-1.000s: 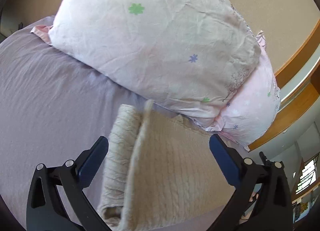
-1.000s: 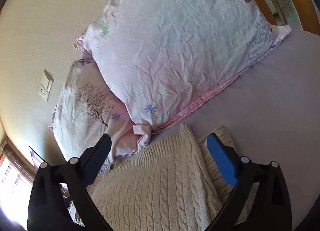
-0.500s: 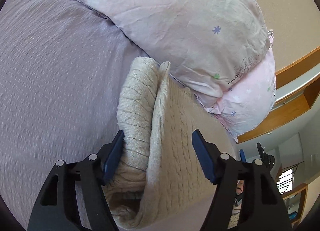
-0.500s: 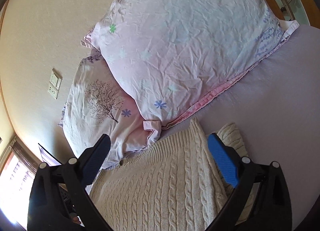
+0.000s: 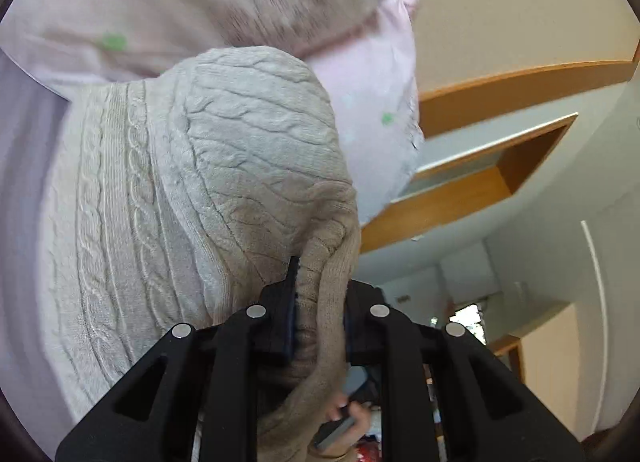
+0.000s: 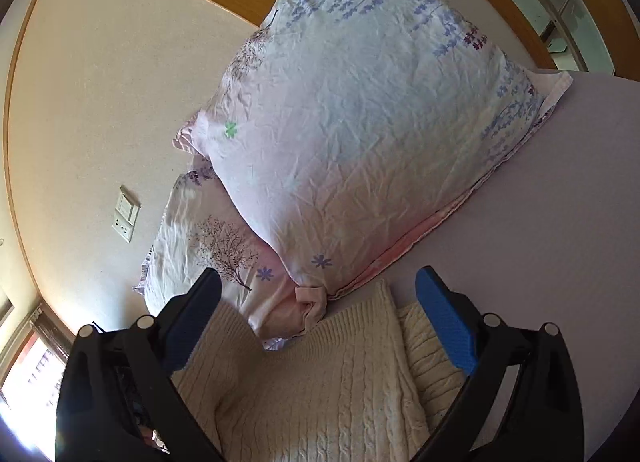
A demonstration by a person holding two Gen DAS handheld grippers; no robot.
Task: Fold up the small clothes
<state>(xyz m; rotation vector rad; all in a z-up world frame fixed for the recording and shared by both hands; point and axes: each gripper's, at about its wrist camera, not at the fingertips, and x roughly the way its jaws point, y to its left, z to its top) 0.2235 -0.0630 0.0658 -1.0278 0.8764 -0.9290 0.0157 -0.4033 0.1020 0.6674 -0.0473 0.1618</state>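
A cream cable-knit sweater (image 5: 208, 190) lies on the lilac bed sheet (image 6: 560, 230) in front of the pillows. My left gripper (image 5: 318, 294) is shut on a fold of the sweater, which bulges up and drapes over the jaws. In the right wrist view the same sweater (image 6: 320, 390) lies flat under and between the fingers of my right gripper (image 6: 320, 322), which is open and empty, its blue pads wide apart just above the knit.
Two floral pink pillows (image 6: 360, 122) lean against the beige wall at the head of the bed, close behind the sweater. A wall socket (image 6: 126, 214) is on the wall. A wooden headboard frame (image 5: 500, 90) runs along the right. A hand holding a gripper handle (image 5: 344, 422) shows below.
My left gripper has closed on the sweater's edge and lifted it, swinging the view toward the wall. My right gripper has stayed open and drawn back slightly.
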